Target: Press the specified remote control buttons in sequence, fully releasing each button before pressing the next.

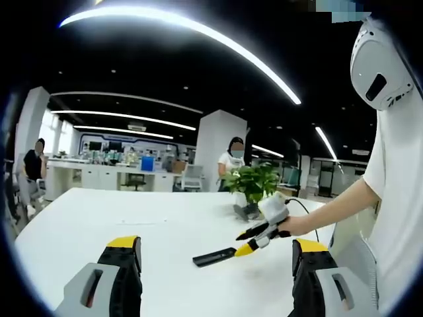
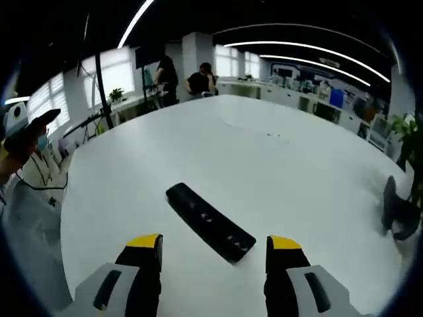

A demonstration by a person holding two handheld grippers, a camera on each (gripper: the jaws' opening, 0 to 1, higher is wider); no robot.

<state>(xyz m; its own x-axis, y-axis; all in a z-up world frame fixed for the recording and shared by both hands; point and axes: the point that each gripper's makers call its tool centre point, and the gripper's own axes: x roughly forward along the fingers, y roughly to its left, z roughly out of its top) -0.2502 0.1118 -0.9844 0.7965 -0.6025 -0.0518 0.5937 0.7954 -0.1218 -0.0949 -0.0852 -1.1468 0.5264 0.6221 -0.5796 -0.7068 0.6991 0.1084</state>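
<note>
The black remote control [image 2: 210,222] lies flat on the white table [image 2: 277,172], low and centre in the right gripper view, its long axis running upper left to lower right. The right gripper [image 2: 211,247] hovers released above its near end; the left gripper [image 1: 218,254] is released too. A yellow tip landing off-centre could skid the light remote or strike two buttons at once.

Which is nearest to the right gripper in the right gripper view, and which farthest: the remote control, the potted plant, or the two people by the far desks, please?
1. The remote control, lying on the white table just ahead of the open jaws.
2. The potted plant, at the table's right edge.
3. The two people, beyond the table's far end, upper left.
</note>
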